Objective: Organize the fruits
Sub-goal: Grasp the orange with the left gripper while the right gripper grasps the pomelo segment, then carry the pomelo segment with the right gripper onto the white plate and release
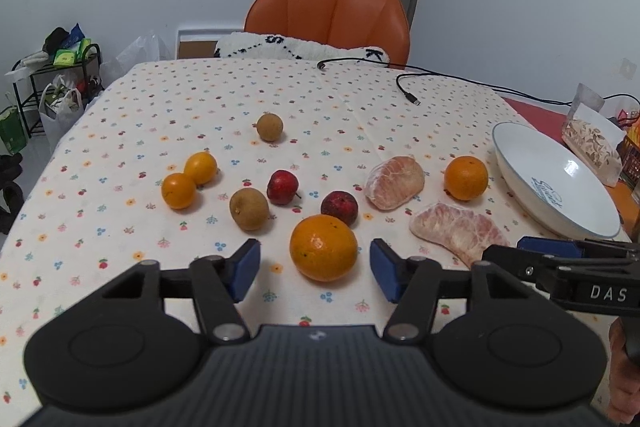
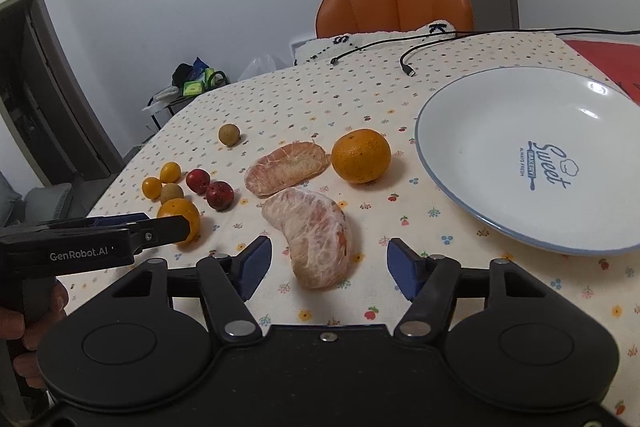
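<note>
Two grippers over the floral tablecloth. Left gripper: jaws part open w/ the near orange between the blue pads, gaps both sides, no contact. Right gripper: same, straddling the near peeled pomelo segment, not touching. White plate to the right, near 2nd orange.

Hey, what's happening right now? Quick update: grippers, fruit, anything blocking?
Left gripper open, astride near orange, not touching. Right gripper open, astride near pomelo piece. Plate bare, all fruit on cloth. Nothing in the way.
</note>
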`<state>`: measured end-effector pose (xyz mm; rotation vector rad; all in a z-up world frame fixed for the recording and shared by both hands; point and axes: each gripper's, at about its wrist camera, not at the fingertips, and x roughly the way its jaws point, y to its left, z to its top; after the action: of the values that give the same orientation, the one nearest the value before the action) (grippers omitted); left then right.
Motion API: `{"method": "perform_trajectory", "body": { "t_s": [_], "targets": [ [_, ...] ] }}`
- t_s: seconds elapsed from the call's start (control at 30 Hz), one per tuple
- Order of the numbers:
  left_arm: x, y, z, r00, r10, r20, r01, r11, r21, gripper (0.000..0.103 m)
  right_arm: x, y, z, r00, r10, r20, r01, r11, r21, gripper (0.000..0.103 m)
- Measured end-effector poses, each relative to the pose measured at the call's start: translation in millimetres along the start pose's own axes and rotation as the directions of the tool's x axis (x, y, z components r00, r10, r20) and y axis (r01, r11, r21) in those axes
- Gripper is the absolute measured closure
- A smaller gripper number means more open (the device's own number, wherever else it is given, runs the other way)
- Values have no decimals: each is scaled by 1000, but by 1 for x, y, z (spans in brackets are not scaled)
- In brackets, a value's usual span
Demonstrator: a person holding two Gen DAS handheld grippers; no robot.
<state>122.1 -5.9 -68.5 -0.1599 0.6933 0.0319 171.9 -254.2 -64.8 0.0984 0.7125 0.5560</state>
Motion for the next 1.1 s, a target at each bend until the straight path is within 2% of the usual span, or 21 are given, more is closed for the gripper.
{"method": "perform_trajectory", "body": {
  "t_s": [0.17,0.3,0.47,0.73,0.87,0.93,1.1],
  "targets": [
    [6,0,2,1000,19,4,-19,1000,6,53,9,1,3,1000,-12,2,12,1000,-20,40],
    [12,0,1,1000,16,-9,-16,1000,-5,65,14,2,6,1000,-15,4,15,999,-39,42],
    [9,0,1,1000,17,2,-17,1000,-8,66,18,6,6,1000,-5,6,5,998,-62,47],
    [-5,1,2,999,17,29,-17,1000,-12,66,19,13,4,1000,-10,12,11,995,-96,67],
    [-12,2,1,999,17,37,-17,1000,-13,66,15,7,4,1000,13,23,-11,998,-68,74],
    [-16,2,0,999,17,44,-16,1000,-14,66,10,6,4,999,22,38,-20,998,-63,81],
    [-25,-4,0,998,2,69,-2,1000,-8,66,-2,7,3,998,18,58,-14,998,-67,84]
  ]
}}
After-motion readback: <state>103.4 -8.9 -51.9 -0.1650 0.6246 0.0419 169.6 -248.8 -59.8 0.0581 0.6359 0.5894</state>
